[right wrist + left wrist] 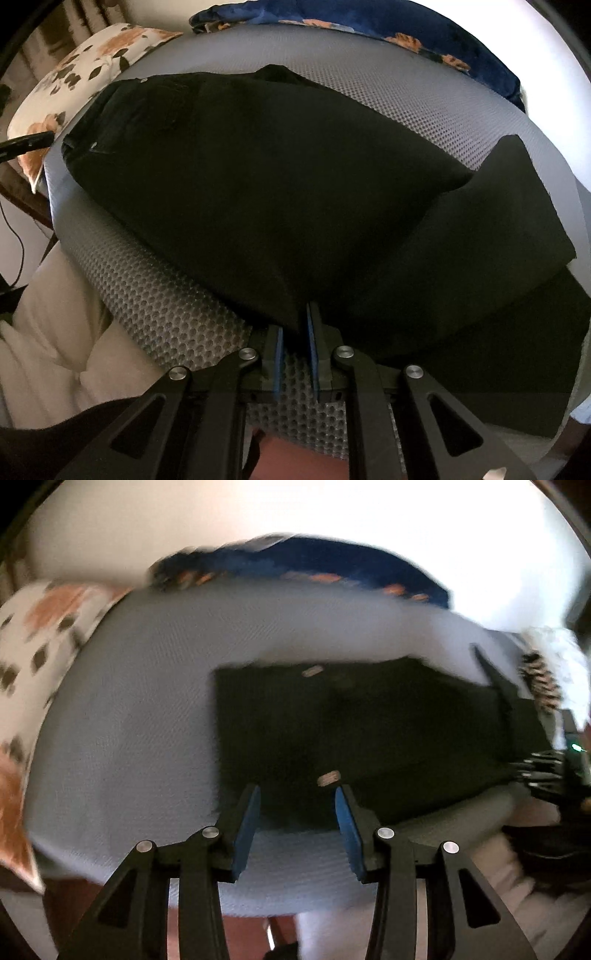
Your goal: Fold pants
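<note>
Right tool (295,325), jaws nearly closed, pinches a fold edge of the pants (258,184) at lower centre; left tool (295,812) hangs wide open, empty. Black pants lie mid-frame on the grey mat (166,302). Soft, limp, fairly heavy cloth: grip hems or waistband.

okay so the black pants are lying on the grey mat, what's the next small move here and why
Probably lift the right claw and carry its pinched edge of the black pants over toward the waistband end. Its jaws look shut on the near fabric edge, while the left claw is open above the pants, holding nothing. The grey mat beneath looks flat.
</note>
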Action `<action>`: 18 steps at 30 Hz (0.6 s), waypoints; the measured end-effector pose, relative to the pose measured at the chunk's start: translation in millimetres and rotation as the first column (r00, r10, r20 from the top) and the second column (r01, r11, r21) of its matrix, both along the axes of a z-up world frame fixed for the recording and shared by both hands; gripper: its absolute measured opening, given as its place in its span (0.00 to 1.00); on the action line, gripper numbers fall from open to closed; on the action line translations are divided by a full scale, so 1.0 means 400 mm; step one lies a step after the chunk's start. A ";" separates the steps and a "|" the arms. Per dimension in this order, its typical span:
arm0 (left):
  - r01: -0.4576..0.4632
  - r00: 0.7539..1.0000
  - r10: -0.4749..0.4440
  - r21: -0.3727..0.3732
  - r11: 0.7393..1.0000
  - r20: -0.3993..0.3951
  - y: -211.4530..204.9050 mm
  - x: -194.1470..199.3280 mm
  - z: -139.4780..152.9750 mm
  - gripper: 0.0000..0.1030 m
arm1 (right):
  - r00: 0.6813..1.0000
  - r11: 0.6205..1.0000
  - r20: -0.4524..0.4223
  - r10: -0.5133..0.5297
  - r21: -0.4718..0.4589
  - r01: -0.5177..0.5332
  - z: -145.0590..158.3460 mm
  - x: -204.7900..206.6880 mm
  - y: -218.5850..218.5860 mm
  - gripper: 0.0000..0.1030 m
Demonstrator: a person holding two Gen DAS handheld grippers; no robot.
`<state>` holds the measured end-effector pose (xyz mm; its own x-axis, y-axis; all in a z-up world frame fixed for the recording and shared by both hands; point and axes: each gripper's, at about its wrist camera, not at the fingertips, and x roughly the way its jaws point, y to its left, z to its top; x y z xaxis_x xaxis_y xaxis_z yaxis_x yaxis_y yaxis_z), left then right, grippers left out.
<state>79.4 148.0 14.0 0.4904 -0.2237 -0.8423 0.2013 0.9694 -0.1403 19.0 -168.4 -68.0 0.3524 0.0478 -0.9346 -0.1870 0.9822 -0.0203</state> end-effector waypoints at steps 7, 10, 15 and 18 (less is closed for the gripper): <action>0.268 0.958 -0.261 -0.051 0.962 0.116 -0.253 0.020 0.016 0.43 | 0.999 0.993 0.010 -0.037 0.108 0.035 0.051 -0.012 -0.054 0.41; 0.362 0.927 -0.357 -0.033 0.931 0.113 -0.358 0.024 -0.011 0.43 | 0.997 0.993 0.043 -0.060 0.105 0.055 0.081 -0.036 -0.078 0.42; 0.542 0.836 -0.542 0.021 0.840 0.089 -0.549 0.002 -0.074 0.43 | 0.978 0.971 0.076 -0.193 0.156 0.179 0.109 -0.061 -0.182 0.42; 0.605 0.791 -0.606 0.046 0.795 0.084 -0.628 -0.021 -0.089 0.43 | 0.945 0.921 0.060 -0.321 0.254 0.296 0.112 -0.070 -0.279 0.42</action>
